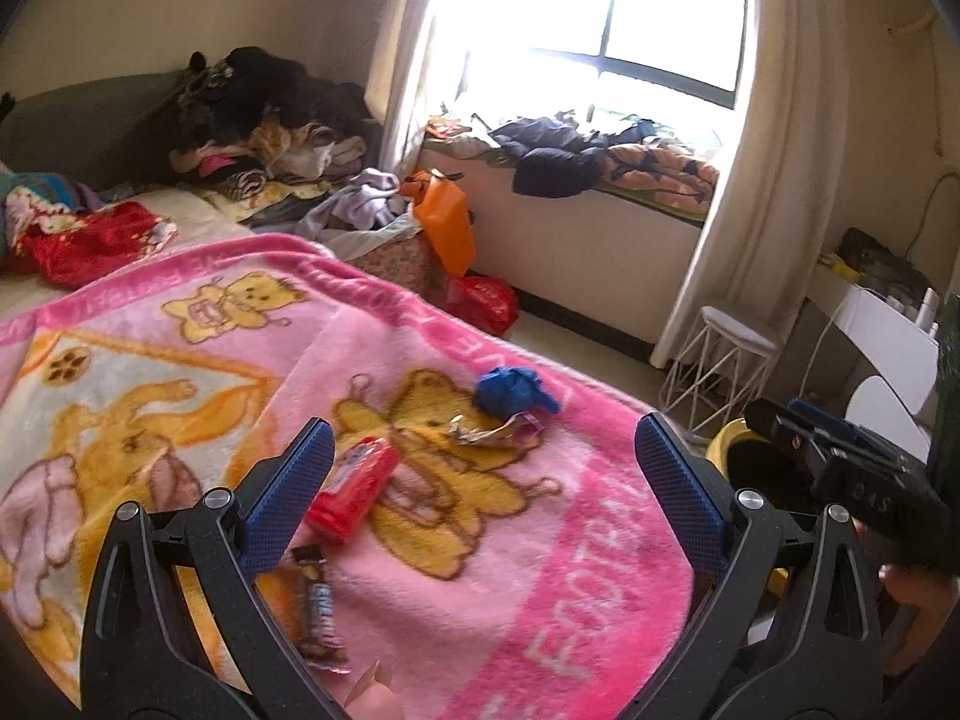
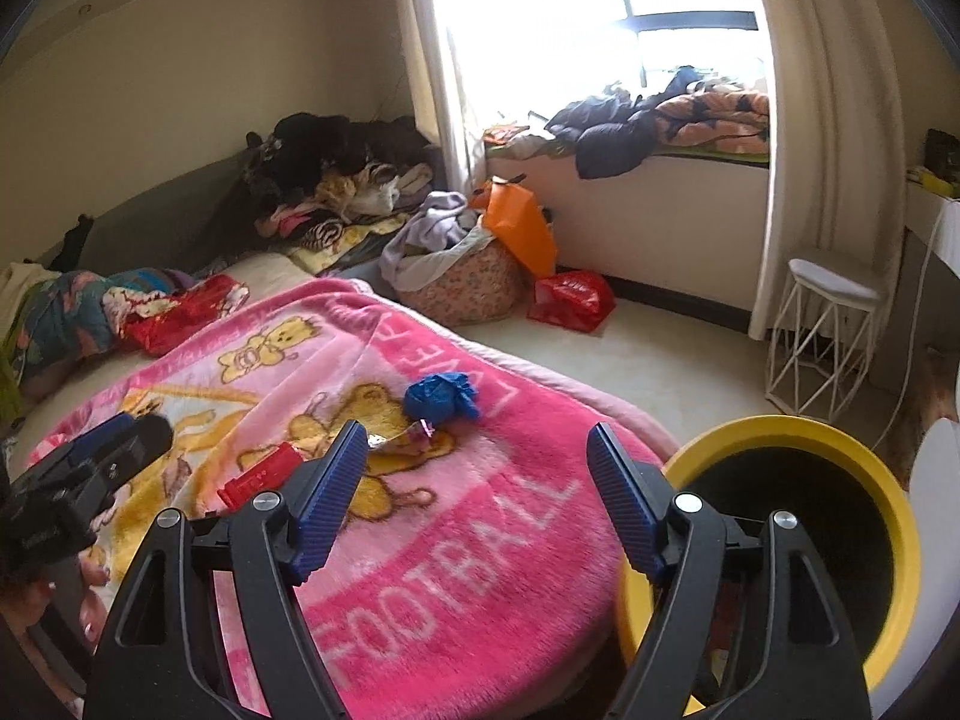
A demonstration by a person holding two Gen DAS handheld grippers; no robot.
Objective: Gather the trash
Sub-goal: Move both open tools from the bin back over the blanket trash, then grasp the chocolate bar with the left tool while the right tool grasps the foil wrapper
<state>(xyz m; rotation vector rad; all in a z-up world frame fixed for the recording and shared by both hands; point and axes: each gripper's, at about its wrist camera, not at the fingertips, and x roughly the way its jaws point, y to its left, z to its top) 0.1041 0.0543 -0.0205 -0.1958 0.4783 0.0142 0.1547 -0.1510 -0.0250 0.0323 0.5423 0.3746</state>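
Trash lies on a pink cartoon-bear blanket (image 1: pixel 558 546) spread over the bed. There is a red packet (image 1: pixel 354 489), a crumpled foil wrapper (image 1: pixel 492 431), a blue crumpled wad (image 1: pixel 513 391) and a dark snack-bar wrapper (image 1: pixel 318 606). My left gripper (image 1: pixel 485 438) hovers open over the blanket, its left pad just beside the red packet, with nothing between the pads. My right gripper (image 2: pixel 477 441) is open and empty above the blanket's corner, short of the blue wad (image 2: pixel 441 397) and the foil wrapper (image 2: pixel 402 437). A yellow-rimmed black bin (image 2: pixel 798 429) stands on the floor by the bed corner, just right of it.
A white wire stool (image 2: pixel 822 330) stands by the curtain. An orange bag (image 2: pixel 519 219), a red bag (image 2: pixel 570 297) and a floral laundry basket (image 2: pixel 468 291) sit on the floor beyond the bed. Clothes are piled at the bed's far end (image 2: pixel 336 180) and on the window ledge (image 2: pixel 660 114).
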